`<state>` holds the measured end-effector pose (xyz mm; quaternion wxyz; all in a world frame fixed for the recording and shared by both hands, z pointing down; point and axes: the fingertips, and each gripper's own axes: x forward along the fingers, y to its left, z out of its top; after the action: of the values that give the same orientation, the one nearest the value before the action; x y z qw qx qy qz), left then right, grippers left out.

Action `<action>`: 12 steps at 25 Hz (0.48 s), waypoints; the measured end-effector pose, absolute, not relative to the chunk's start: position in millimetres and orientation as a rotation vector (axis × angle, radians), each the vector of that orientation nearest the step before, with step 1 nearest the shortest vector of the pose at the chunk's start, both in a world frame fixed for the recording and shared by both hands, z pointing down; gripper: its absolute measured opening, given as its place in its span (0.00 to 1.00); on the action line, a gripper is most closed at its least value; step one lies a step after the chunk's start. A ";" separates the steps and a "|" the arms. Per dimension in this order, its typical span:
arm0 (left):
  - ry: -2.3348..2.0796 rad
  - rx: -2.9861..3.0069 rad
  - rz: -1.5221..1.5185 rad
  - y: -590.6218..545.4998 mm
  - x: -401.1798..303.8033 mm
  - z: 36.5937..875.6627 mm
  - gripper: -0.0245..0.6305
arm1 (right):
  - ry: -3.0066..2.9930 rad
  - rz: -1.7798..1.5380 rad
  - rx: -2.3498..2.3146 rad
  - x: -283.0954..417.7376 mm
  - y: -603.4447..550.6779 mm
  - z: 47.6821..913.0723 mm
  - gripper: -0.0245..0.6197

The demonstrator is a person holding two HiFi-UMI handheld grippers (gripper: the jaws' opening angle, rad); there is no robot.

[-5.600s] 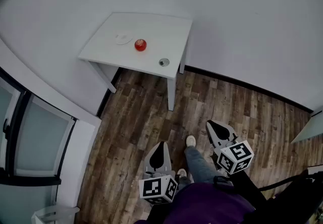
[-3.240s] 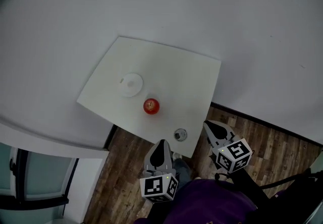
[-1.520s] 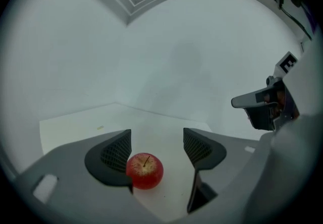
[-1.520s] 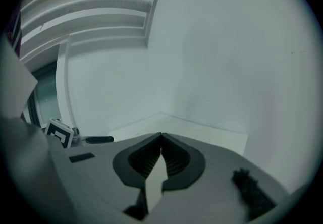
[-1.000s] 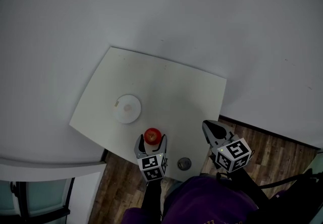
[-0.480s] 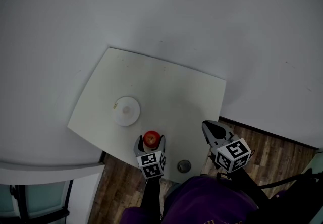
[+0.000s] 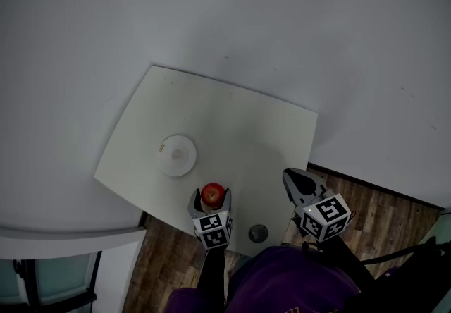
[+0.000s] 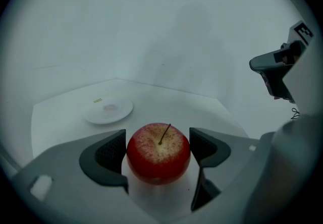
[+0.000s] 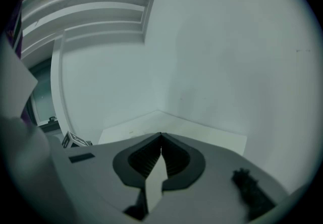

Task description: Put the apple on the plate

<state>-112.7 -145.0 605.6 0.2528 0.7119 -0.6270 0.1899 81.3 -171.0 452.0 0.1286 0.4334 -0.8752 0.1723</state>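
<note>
Left gripper view: the left gripper [image 8: 158, 148] has its fingers pressed on both sides of the apple [image 8: 158, 160], right by the near edge of the table [image 7: 239, 128]! Bare tabletop runs from there to the plate [image 8: 108, 110], ahead and left. The right gripper [image 9: 161, 153] hangs off the table's right edge, fingers pinched together on nothing.

The table corner on my feed
I see a white table [image 7: 239, 128] set against a plain pale wall [image 7: 211, 8]. A small round grey object [image 7: 258, 232] sits near its front edge, and wood-plank floor [image 7: 380, 213] shows beside it.
</note>
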 end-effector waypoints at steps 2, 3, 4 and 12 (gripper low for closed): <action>-1.713 1.930 0.510 -145.6 -113.6 605.1 0.63 | -2.543 0.504 1.263 82.0 -171.3 452.5 0.05; -1.720 1.923 0.505 -145.8 -114.7 604.3 0.63 | -2.542 0.504 1.265 82.1 -171.4 452.5 0.05; -1.731 1.918 0.498 -145.9 -116.0 602.9 0.63 | -2.541 0.504 1.266 82.1 -171.4 452.4 0.05; -1.804 1.930 0.431 -157.3 -127.3 582.1 0.64 | -2.544 0.510 1.242 74.2 -169.9 456.3 0.05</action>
<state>-127.3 -157.3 582.1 0.2301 0.7017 -0.6558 0.1568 74.2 -169.9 456.3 0.1322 0.4280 -0.8766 0.1757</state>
